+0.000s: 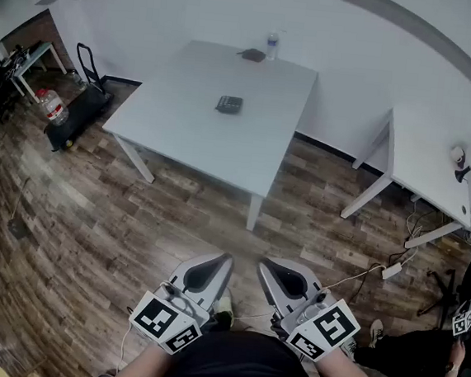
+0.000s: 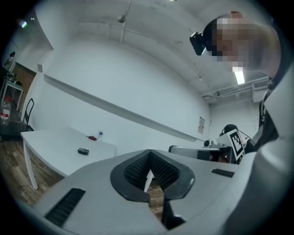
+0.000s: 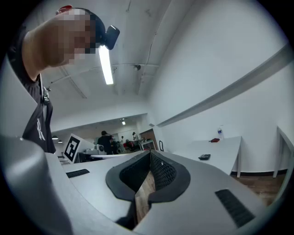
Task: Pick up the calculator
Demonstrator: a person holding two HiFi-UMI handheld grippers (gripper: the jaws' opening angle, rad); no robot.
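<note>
The calculator (image 1: 229, 103) is a small dark slab lying flat near the middle of the white table (image 1: 183, 129), far ahead of me. It also shows small on the table in the left gripper view, calculator (image 2: 83, 151), and in the right gripper view, calculator (image 3: 204, 157). My left gripper (image 1: 228, 258) and right gripper (image 1: 263, 262) are held side by side close to my body over the wooden floor, well short of the table. The left gripper (image 2: 149, 153) has its jaws together with nothing in them. The right gripper (image 3: 150, 153) has its tips meeting and is also empty.
A water bottle (image 1: 272, 44) and a small dark object (image 1: 252, 55) stand at the table's far edge. A second white table (image 1: 423, 173) is to the right, with a power strip (image 1: 392, 271) and cables on the floor. A black cart (image 1: 77, 114) with a water jug (image 1: 51, 106) stands on the left.
</note>
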